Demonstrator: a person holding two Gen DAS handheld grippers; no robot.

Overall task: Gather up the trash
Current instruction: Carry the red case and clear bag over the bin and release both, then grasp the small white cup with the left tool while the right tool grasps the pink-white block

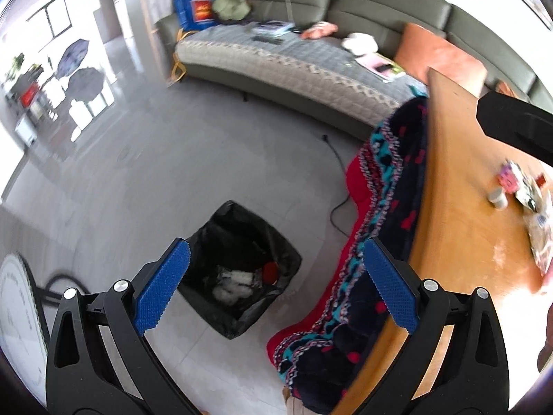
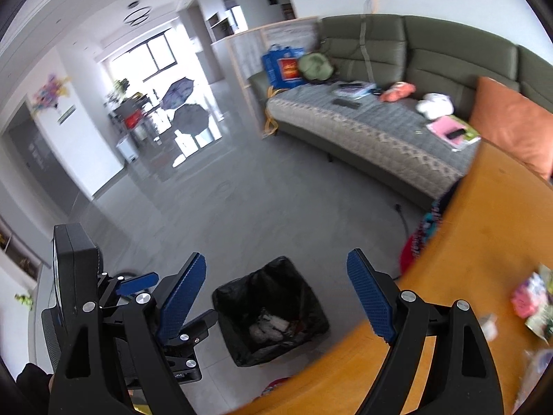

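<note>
The black-lined trash bin (image 1: 238, 269) sits on the floor at six o'clock, already holding white crumpled scraps, perhaps tissue. More wrappers (image 1: 528, 200) lie at three o'clock on the wooden table (image 1: 459, 207). Left gripper (image 1: 276, 285) and right gripper (image 2: 276, 295) hang spread and empty above the bin, likely after a drop.

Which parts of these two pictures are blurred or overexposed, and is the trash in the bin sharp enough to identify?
Left wrist view: the trash on the table is smeared by motion; the white pieces in the bin are soft and cannot be identified. Right wrist view: the window is blown out and glares on the floor; the table edge is blurred.
</note>
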